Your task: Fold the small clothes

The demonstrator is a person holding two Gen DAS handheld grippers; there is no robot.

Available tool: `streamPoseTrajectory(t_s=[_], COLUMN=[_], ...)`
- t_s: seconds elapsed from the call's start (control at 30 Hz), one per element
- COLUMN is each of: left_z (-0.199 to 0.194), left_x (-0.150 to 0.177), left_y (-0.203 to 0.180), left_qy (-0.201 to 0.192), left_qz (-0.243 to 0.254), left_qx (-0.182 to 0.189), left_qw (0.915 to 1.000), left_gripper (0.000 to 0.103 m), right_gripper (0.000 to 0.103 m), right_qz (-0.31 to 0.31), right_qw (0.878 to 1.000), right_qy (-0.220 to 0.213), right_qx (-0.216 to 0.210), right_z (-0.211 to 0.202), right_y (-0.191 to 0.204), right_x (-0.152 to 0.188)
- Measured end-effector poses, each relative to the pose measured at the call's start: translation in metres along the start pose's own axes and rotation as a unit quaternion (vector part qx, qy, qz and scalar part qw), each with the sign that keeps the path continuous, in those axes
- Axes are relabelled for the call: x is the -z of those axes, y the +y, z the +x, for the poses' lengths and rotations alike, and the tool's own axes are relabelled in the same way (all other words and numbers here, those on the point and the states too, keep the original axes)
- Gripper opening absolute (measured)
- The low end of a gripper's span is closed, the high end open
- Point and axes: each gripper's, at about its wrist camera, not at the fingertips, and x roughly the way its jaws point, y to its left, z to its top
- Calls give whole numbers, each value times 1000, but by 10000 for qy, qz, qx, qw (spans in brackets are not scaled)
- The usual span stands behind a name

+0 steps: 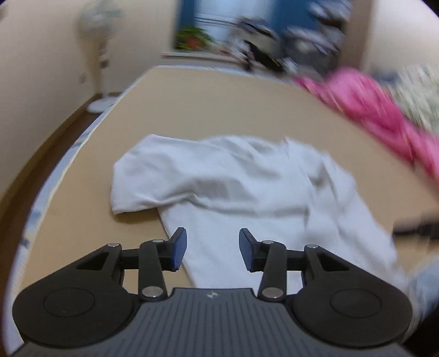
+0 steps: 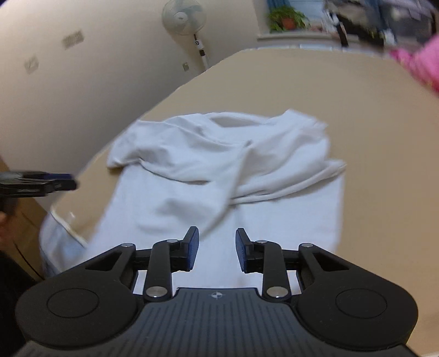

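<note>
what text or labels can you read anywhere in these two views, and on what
No readable words or numbers in either view.
Right tongs body: a small round crosshair emblem, no letters; the left tongs carry the same.
Standing fan pole: a small round mark, too small to read.
Wall plates: blurred, nothing legible.
White shirt: no print visible.

The left gripper point(image 1: 212, 248) is held forward and a little downward, and its two blue-padded fingers point(image 1: 178, 248) stand apart with a wide gap between them, holding nothing. The right gripper point(image 2: 216, 248) has the same pose, its fingers point(image 2: 192, 248) also spread, with nothing between them. In the right wrist view the left gripper point(image 2: 41, 182) appears at the left edge, seen from the side.
</note>
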Motion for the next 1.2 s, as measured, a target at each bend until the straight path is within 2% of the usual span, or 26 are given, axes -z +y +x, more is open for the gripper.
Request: streamPoseTrajectory(t_s=[0.07,0.13,0.23,0.27,0.3,0.33,0.43,0.5,0.53,0.6,0.67,0.7,0.77,0.8,0.83,0.87,0.9,0.93,0.97,1.03,1.13,1.2], left_z=[11,14,14,15,15,19,27,29,30,31,30,31,33,35,37,38,40,42,44,47,52,56], left_x=[-8,-14,-22,-23,-25,-27,-34,-39,-40,-43,-45,-46,-47,-48,-48,-48,-47,-47,-46,-44,-43,-42], left_y=[2,-4,-12,-11,-10,-8,-1,3,4,5,4,4,4,2,1,-1,-3,-5,-7,-12,-17,-20], left_qy=[146,-45,-230,-235,-242,-260,-340,-404,-423,-456,-496,-500,-476,-465,-449,-425,-391,-361,-333,-295,-253,-194], left_qz=[-238,-60,130,102,37,-45,-263,-388,-429,-470,-489,-501,-529,-519,-491,-465,-442,-416,-376,-249,-154,-130], left_qx=[-275,-459,-536,-524,-505,-490,-481,-519,-527,-479,-427,-403,-335,-333,-339,-340,-340,-343,-352,-391,-441,-462], left_qw=[9992,9989,9982,9983,9984,9985,9979,9971,9968,9967,9967,9967,9969,9970,9972,9974,9977,9979,9981,9985,9986,9987], left_gripper=[47,47,47,47,47,47,47,47,47,47,47,47,47,47,47,47,47,47,47,47,47,47], right_gripper=[37,44,45,42,19,2,1,1,1,1,1,1,1,2,5,15,31,35,34,34,35,35], right_qz=[123,418,965,1091,1149,1143,1067,665,434,128,-126,-310,-208,-40,97,285,554,924,1264,1544,1713,2078], right_qw=[9997,9985,9937,9928,9926,9930,9942,9977,9988,9983,9921,9877,9709,9526,9254,9021,8976,9069,9158,9247,9298,9249], right_qy=[32,115,121,151,174,192,85,-50,-2,393,917,1042,859,607,215,-238,-592,-901,-1208,-1705,-1916,-1940], right_qx=[184,337,552,469,342,234,112,107,218,410,844,1128,2224,2982,3783,4298,4334,4012,3615,3033,2635,2524], right_z=[36,63,97,106,111,113,96,69,59,42,29,23,10,3,-4,-12,-21,-29,-34,-35,-24,-15], right_y=[12,16,10,9,10,10,3,-12,-22,-55,-96,-117,-171,-197,-219,-233,-243,-251,-255,-257,-266,-284], right_x=[5,8,9,10,9,6,-17,-44,-57,-92,-130,-149,-189,-208,-222,-231,-233,-230,-221,-193,-147,-122])
